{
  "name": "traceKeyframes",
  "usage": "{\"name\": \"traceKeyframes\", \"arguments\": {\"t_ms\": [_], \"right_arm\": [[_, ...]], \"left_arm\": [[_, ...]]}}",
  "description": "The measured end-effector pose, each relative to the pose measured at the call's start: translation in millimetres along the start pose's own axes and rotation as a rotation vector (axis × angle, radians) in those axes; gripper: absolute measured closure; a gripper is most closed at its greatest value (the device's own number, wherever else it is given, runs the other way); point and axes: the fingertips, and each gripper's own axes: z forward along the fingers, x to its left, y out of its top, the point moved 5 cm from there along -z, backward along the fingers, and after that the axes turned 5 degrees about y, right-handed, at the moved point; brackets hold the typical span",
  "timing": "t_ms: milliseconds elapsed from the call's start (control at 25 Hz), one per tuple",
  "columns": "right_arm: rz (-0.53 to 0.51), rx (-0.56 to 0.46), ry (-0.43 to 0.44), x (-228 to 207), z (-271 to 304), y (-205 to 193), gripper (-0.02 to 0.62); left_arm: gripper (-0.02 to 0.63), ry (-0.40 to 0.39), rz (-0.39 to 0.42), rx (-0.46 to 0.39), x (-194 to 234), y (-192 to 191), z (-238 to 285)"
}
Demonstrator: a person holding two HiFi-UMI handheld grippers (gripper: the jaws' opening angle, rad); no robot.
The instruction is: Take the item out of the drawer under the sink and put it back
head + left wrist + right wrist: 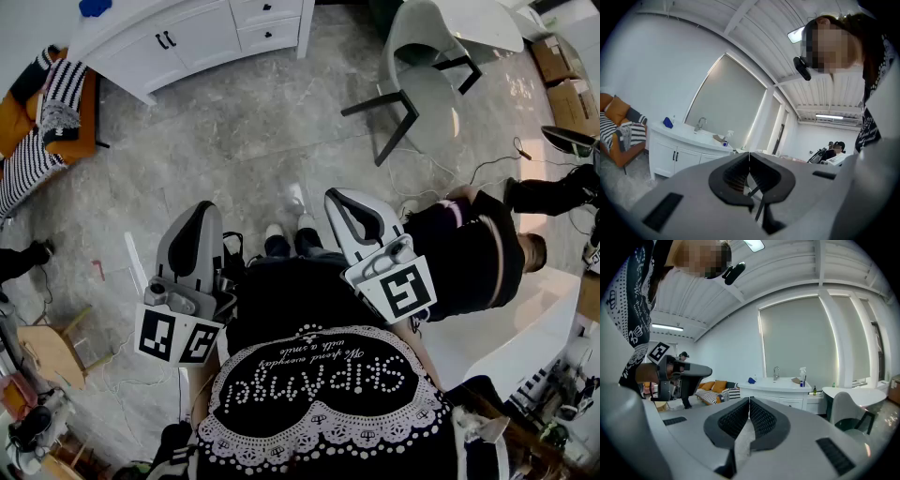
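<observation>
Head view, with both gripper views. The sink cabinet (187,42) stands white against the far wall, with a tap (700,123) and a blue object (94,7) on its top; a spray bottle (802,376) stands at the right end of that top. The cabinet's drawers (267,23) sit right of its two dark-handled doors (166,39), and all fronts are closed; the item to be taken out cannot be seen in any view. The left gripper (202,214) is held at the person's chest, well apart from the cabinet and pointing roughly level toward it; its jaws meet at the tips with nothing between them. The right gripper (342,199) is held beside it, equally far from the cabinet; its ribbed pads (761,418) are pressed together and hold nothing. An orange sofa (47,112) with striped cushions lies left of the cabinet; a white chair (422,66) stands to the cabinet's right; a second person (478,248) crouches right of the right gripper, far from the cabinet.
</observation>
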Motion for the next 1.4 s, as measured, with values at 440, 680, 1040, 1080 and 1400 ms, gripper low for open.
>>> {"name": "traceKeyframes", "arguments": {"t_ms": [440,680,1040,1080,1400], "right_arm": [[-0.013,0.002,0.012,-14.4,-8.9,1.8,0.577],[-0.017,-0.013,0.026,-35.6,-23.6,1.8,0.577],[-0.006,-0.016,0.083,-57.6,-39.7,-5.9,0.577],[-0.019,-0.009,0.089,-58.0,-39.0,-6.9,0.577],[-0.003,0.038,0.088,-66.7,-22.2,-21.1,0.577]], "left_arm": [[0.6,-0.007,-0.012,-0.004,-16.0,0.0,9.6],[0.6,-0.013,0.003,-0.018,-39.4,-4.7,26.7],[0.6,-0.023,0.009,-0.029,-67.7,-18.9,45.2],[0.6,-0.02,0.005,-0.027,-67.9,-20.1,45.8],[0.6,0.03,0.007,-0.004,-50.9,-26.7,54.3]]}}
